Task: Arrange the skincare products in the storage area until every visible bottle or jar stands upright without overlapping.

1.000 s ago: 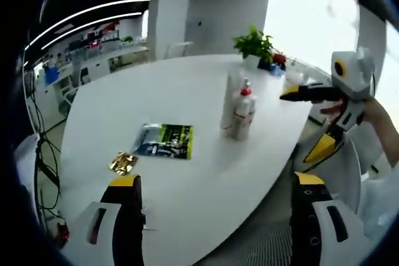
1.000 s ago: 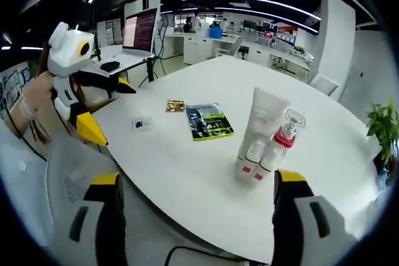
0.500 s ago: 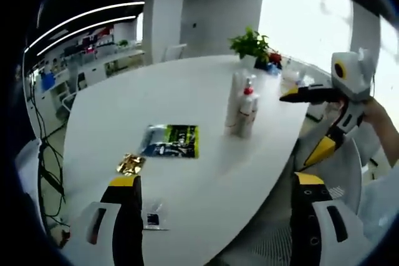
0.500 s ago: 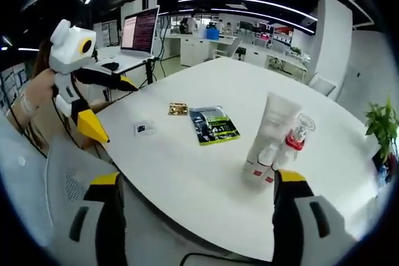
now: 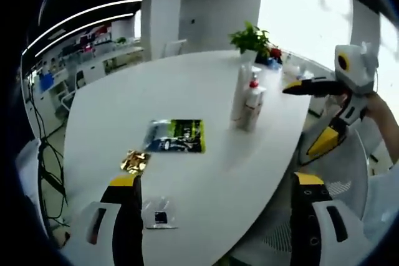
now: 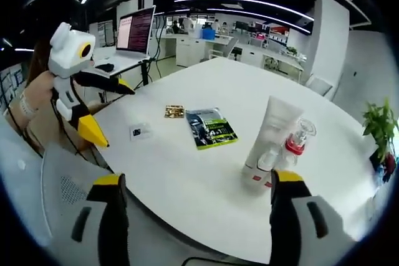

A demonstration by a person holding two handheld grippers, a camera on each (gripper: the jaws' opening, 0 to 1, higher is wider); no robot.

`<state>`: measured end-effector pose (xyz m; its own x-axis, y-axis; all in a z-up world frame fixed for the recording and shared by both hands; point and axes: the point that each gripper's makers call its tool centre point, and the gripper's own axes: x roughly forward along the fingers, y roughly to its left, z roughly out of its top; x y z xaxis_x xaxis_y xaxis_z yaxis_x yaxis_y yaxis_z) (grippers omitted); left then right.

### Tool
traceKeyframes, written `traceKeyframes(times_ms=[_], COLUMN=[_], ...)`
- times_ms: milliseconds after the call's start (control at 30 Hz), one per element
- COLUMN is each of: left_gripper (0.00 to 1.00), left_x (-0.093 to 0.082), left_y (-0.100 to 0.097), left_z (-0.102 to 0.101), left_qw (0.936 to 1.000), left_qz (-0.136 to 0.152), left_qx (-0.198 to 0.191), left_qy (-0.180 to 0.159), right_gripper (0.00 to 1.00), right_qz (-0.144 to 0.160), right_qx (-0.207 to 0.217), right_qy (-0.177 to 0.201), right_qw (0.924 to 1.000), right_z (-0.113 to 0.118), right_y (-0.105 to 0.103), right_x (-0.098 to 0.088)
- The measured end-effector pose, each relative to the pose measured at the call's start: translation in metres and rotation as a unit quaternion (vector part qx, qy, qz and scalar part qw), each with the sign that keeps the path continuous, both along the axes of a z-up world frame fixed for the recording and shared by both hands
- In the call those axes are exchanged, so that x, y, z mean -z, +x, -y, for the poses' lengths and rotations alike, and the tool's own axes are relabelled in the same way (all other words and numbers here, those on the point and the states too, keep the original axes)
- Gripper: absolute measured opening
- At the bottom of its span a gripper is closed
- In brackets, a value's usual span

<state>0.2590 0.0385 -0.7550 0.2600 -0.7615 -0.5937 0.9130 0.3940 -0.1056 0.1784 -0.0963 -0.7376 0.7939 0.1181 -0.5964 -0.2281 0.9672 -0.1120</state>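
a green-and-black sachet (image 6: pixel 212 128) lies flat mid tabletop (image 5: pixel 187 91), a small gold packet (image 6: pixel 174 111) and a clear little packet (image 6: pixel 139 132) near it toward the edge. well apart from these, a tall white tube (image 6: pixel 269 138), a red-collared pump bottle (image 6: pixel 294 146) and a small bottle (image 6: pixel 264 167) stand upright, clustered — touching or not, i cannot tell. a potted plant (image 5: pixel 252 40) sits at the far rim. left gripper (image 5: pixel 215 213) and right gripper (image 6: pixel 194 213) hover off the edge, jaws spread, nothing held.

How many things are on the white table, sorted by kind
Standing bottles and tubes: 3 (tall white tube, small white bottle, red-collared pump bottle)
Flat packets: 3 (green-black pouch, gold packet, clear sachet)
Total: 6
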Motion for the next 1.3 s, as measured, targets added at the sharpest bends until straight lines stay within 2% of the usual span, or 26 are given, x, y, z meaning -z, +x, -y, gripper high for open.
traceKeyframes(times_ms=[100,400,700,833,1200,1300], left_gripper=[0.96,0.96,0.95,0.94,0.94,0.93], left_x=[0.001,0.009,0.017,0.018,0.020,0.021], left_y=[0.000,0.005,0.005,0.006,0.007,0.007], left_z=[0.000,-0.003,-0.015,-0.014,-0.014,-0.015], left_qw=[1.0000,0.9994,0.9983,0.9983,0.9981,0.9980], left_qz=[-0.008,-0.021,-0.033,-0.034,-0.041,-0.045], left_qx=[-0.004,-0.028,-0.047,-0.045,-0.043,-0.043], left_qy=[-0.001,0.000,0.012,0.015,0.013,0.011], right_gripper=[0.92,0.88,0.79,0.76,0.69,0.70], right_qz=[0.004,-0.005,-0.011,-0.019,-0.035,-0.043], right_qx=[-0.009,-0.049,-0.084,-0.092,-0.095,-0.100], right_qy=[0.005,0.007,0.016,-0.003,-0.015,-0.019], right_qw=[0.9999,0.9988,0.9962,0.9956,0.9947,0.9939], right_z=[-0.004,-0.018,-0.038,-0.039,-0.035,-0.035], right_y=[0.004,0.019,0.038,0.047,0.069,0.072], right_x=[-0.006,-0.004,0.004,0.012,0.026,0.032])
